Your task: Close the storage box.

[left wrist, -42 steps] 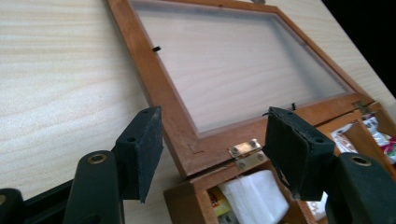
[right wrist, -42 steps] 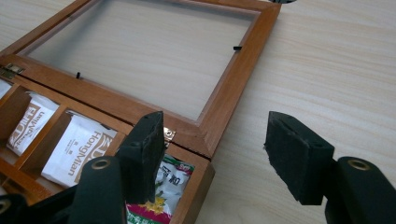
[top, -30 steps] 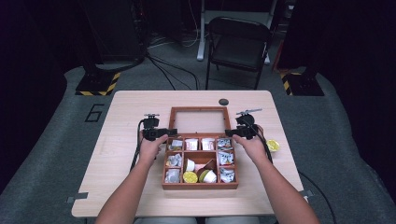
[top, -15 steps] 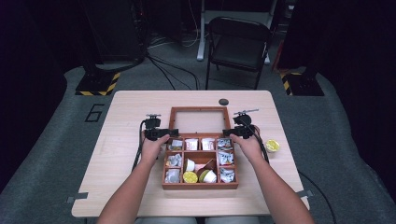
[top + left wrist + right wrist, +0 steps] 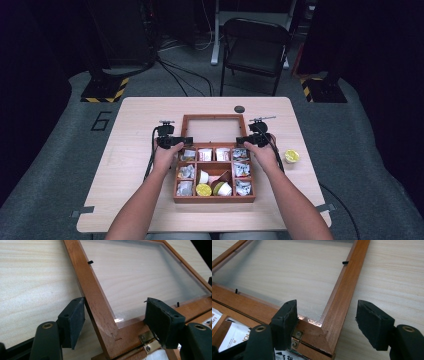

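Print on the sachets [image 5: 240,170] in the box [image 5: 214,198]: too small to read in the high view. Lid [image 5: 100,305] far corners cut off by the frame edge in both gripper views. Hands cover both grippers' bodies from above.

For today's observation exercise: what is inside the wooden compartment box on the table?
The wooden box holds white printed packets, small cups and a yellow-lidded cup, sorted into compartments. Whatever lies beneath them is covered, and the print is too small to read.
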A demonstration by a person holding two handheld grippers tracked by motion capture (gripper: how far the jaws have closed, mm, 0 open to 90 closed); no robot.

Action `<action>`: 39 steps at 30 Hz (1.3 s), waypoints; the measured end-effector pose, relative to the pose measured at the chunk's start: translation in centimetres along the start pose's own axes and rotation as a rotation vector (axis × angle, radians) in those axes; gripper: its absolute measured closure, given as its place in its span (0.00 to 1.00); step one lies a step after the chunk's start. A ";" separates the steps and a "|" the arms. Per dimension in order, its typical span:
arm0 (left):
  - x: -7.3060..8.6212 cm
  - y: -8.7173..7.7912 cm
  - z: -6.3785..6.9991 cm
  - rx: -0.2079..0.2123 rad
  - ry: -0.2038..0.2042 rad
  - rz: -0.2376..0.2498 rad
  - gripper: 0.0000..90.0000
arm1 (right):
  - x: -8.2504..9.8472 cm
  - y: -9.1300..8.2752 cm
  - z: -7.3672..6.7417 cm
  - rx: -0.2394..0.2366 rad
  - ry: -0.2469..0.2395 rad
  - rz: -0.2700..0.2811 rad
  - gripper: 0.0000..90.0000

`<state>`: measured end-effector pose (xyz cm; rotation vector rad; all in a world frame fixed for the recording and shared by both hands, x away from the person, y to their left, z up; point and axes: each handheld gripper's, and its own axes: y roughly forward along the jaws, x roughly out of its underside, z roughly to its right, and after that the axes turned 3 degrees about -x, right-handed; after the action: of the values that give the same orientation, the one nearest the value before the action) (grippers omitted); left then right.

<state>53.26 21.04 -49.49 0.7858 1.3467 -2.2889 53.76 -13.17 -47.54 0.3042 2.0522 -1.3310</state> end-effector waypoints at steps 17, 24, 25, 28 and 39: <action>-0.1 0.6 -0.4 0.010 -0.025 0.002 0.34 | -0.6 0.3 0.5 -0.016 0.031 -0.025 0.34; -0.1 0.8 -0.5 0.018 -0.033 0.003 0.34 | -1.1 0.7 0.0 -0.014 0.028 -0.043 0.34; -0.1 0.8 -0.5 0.014 -0.034 0.004 0.33 | -1.1 0.8 0.0 -0.016 0.027 -0.045 0.34; -0.2 0.9 -0.6 0.014 -0.038 0.000 0.31 | -0.9 1.2 0.1 -0.012 0.032 -0.054 0.32; -0.1 1.3 -0.4 0.044 -0.059 0.006 0.31 | -0.9 1.7 0.4 -0.050 0.066 -0.045 0.28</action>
<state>54.14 20.83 -50.48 0.7289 1.2707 -2.3257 55.48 -12.63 -48.30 0.2851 2.1550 -1.3097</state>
